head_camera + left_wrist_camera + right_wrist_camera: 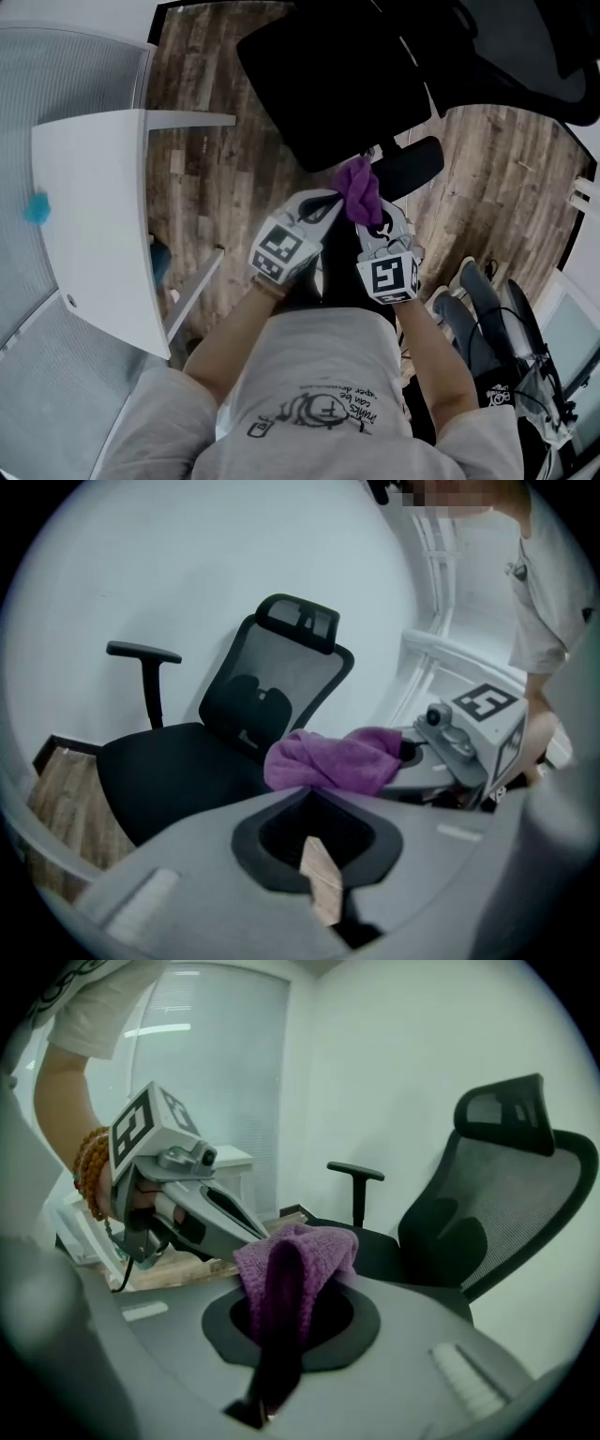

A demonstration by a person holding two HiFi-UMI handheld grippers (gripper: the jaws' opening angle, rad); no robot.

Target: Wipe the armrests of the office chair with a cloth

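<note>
A black office chair stands in front of me, its seat [328, 84] at the top of the head view and one padded armrest [410, 167] just beyond my grippers. My right gripper [368, 211] is shut on a purple cloth [359, 190], which bunches up over its jaws [295, 1241] close to that armrest. Beside it on the left, my left gripper [330, 202] is shut and holds nothing; the cloth [337, 759] lies just past its tips [307, 794]. The chair's far armrest [143, 652] and mesh back [272, 696] show behind. That armrest [355, 1171] also shows in the right gripper view.
A white table [103, 216] stands to my left with a small blue thing [37, 208] on it. Wood floor [216, 169] runs under the chair. Grey shoes [478, 300] and cables lie at the lower right. White walls stand behind the chair.
</note>
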